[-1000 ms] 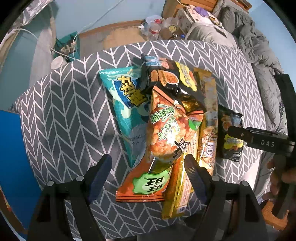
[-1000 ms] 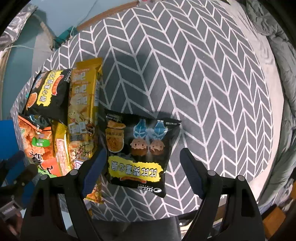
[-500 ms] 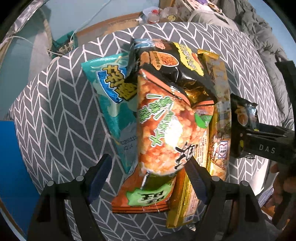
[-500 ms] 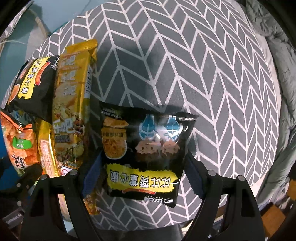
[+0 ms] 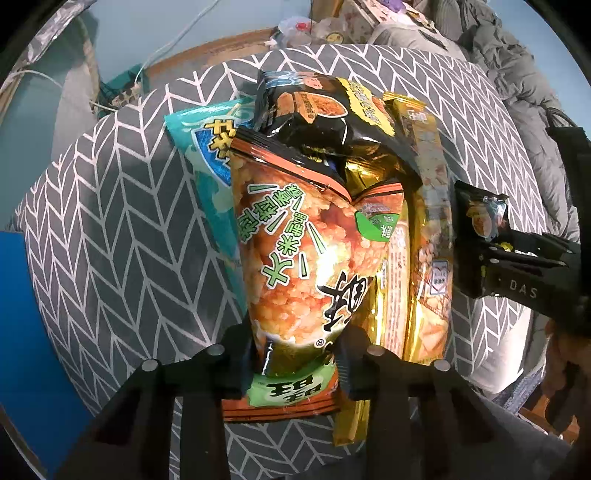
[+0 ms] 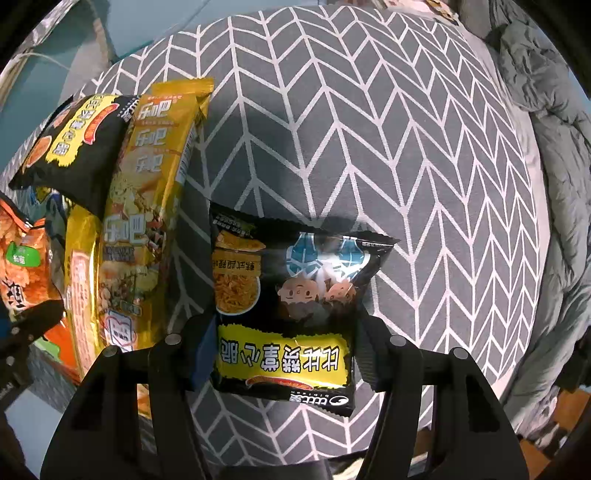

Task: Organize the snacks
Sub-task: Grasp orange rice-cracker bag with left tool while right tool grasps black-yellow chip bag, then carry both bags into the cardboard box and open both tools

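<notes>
My left gripper (image 5: 295, 363) is shut on the lower end of an orange rice-cracker bag (image 5: 306, 266), which lies on top of a snack pile. Under it are a teal bag (image 5: 207, 155), a black bag (image 5: 317, 122) and long gold packs (image 5: 428, 229). My right gripper (image 6: 284, 354) is shut on a small black-and-yellow snack bag (image 6: 288, 306), right of the gold pack (image 6: 144, 206). That bag and the right gripper also show in the left wrist view (image 5: 484, 229). All lie on a round table with a grey chevron cloth (image 6: 369, 129).
A grey duvet (image 6: 554, 184) lies along the table's right side. Cables, bottles and boxes (image 5: 321, 26) sit on the floor beyond the far edge. A blue surface (image 5: 22, 332) is at the left. The right half of the cloth is bare.
Both grippers moved forward and closed: the left onto the orange bag's lower end, the right onto the small black bag. Both were open one second ago.
</notes>
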The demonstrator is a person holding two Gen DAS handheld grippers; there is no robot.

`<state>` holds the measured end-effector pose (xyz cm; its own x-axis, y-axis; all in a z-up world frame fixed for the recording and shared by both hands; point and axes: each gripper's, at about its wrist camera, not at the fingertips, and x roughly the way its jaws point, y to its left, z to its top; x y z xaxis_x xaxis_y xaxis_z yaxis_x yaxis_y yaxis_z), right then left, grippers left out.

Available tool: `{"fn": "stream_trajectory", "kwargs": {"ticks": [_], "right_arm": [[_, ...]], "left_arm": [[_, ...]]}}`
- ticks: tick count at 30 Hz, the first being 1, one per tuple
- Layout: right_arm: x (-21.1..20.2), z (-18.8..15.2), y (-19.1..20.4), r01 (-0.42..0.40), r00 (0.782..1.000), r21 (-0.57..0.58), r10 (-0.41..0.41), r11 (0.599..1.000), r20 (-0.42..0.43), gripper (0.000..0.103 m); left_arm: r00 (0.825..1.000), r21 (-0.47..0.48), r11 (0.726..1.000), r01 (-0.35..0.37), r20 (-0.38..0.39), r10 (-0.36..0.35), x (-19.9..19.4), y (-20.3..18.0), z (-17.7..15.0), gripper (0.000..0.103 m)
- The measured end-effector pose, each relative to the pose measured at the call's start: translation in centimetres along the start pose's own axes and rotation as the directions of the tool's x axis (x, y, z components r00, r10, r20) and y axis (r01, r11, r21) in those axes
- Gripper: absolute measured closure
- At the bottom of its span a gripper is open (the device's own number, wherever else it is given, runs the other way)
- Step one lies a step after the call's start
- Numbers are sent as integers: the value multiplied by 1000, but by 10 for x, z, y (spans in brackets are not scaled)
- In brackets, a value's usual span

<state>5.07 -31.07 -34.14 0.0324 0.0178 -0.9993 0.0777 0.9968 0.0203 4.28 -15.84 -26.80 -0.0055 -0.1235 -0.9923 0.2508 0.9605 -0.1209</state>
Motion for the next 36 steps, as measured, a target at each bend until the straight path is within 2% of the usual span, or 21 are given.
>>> {"fn": "stream_trajectory", "kwargs": {"ticks": [6,14,21,28,36], "right_arm": [[-28,-5,-16,2,1000,-12,-2,1000,23,41],[-68,-8,-6,32,995,-125,-19,992,100,42],[-102,-7,12,22,990,-217,9,976,142,41],[-119,-1,43,67,979,-339,4,938,205,42],[-146,11,63,65,966,-395,41,917,255,41]], "left_arm": [[1000,-19,1000,12,25,-12,-15,13,-15,68],[998,-82,996,39,58,-34,-40,40,-27,68],[995,-115,992,47,95,-37,-65,57,-30,68],[991,-147,988,46,128,-27,-87,67,-33,68],[986,-183,982,54,166,-23,-109,80,-45,68]]}}
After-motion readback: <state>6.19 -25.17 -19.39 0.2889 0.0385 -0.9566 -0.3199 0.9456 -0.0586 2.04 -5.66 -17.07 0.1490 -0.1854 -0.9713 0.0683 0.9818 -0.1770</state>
